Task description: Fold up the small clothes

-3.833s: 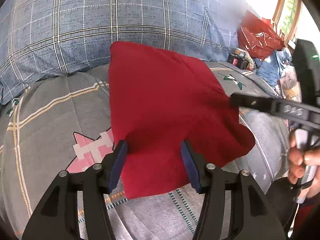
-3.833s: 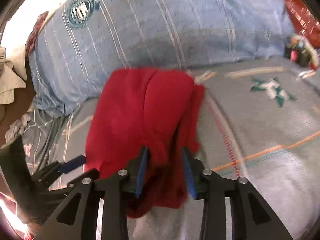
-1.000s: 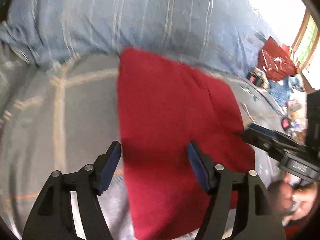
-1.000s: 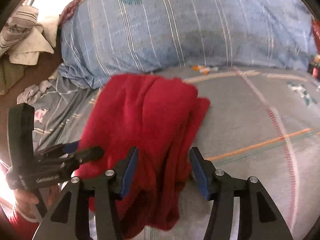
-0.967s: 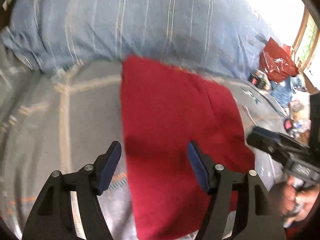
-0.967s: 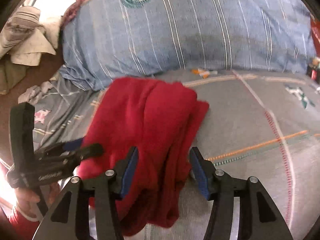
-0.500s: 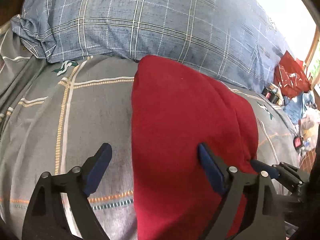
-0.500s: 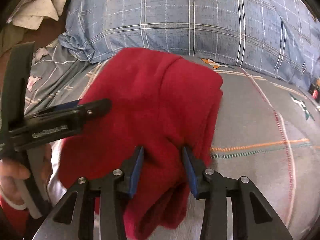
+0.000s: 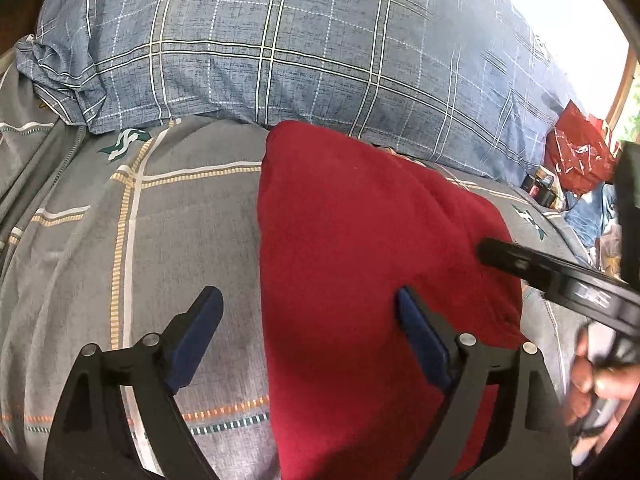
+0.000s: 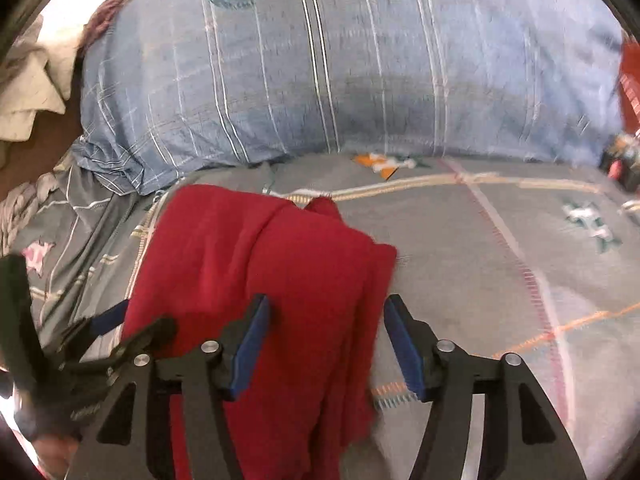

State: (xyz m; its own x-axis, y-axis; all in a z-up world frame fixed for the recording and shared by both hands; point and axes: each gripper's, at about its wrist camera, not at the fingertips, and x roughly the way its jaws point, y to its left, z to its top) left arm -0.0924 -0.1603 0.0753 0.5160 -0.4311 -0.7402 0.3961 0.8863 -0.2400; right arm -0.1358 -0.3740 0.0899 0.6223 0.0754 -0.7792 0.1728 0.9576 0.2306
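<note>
A folded red garment (image 9: 360,260) lies flat on the grey checked bedspread (image 9: 168,232). In the left wrist view my left gripper (image 9: 308,320) is open, its jaws straddling the garment's left edge just above it. My right gripper shows there as a black finger (image 9: 532,266) over the garment's right edge. In the right wrist view the garment (image 10: 256,264) lies below my open right gripper (image 10: 324,336), whose jaws stand wide over its right layered edge. My left gripper (image 10: 116,328) shows at the garment's lower left.
A large blue plaid pillow (image 9: 304,40) lies against the garment's far edge. A red plastic bag (image 9: 580,160) and clutter sit at the far right. Pale crumpled cloth (image 10: 28,92) lies at the left beyond the pillow.
My right gripper has opened wide and let go of the garment's right edge, drawing back a little. My left gripper stays open over the left edge. The garment lies still.
</note>
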